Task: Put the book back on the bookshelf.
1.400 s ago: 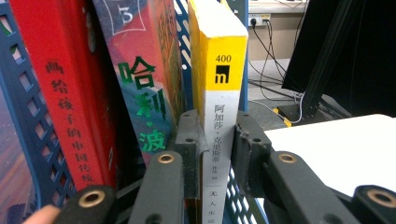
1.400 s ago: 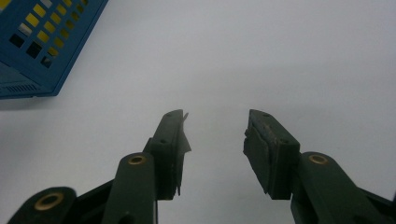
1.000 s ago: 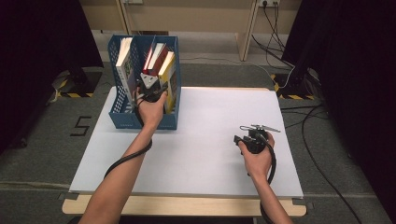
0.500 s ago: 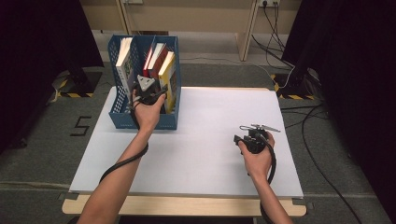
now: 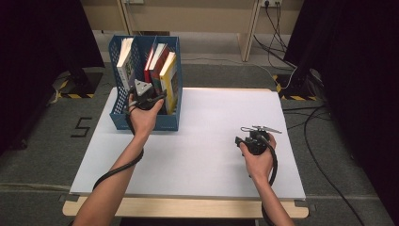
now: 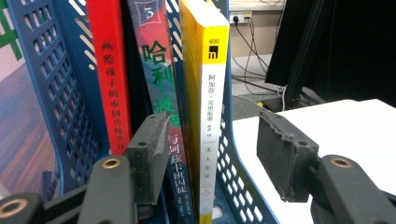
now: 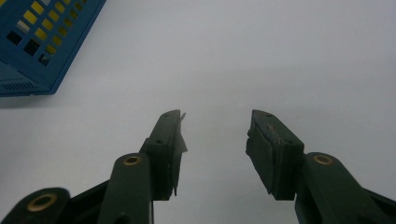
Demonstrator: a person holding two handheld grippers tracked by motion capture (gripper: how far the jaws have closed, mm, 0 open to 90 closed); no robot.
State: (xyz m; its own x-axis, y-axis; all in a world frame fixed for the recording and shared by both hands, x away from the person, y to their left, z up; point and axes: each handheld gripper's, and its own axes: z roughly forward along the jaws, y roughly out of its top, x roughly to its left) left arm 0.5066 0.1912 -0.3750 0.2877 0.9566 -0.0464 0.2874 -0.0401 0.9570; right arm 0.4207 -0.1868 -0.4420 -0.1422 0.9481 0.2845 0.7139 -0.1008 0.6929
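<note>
High view: we see left hand-held gripper [image 5: 149,96] at near edge of blue file rack [image 5: 123,120], far left on counter [image 5: 197,165]; yellow book [image 5: 169,77] upright in rack's right slot, so placement looks done, withdrawal left. Right hand-held gripper [image 5: 249,137] idle, near right. Against earlier frames, left hand-held gripper sits nearer us.

Left gripper view: jaws apart, just been opening; yellow book's spine [image 6: 212,126] between them, untouched.

Right gripper view: we find right hand-held gripper [image 7: 214,140] jaws apart, empty, above bare counter.

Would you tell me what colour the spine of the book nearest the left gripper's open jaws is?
The spine is white with a yellow top, clearest in the left gripper view.
</note>
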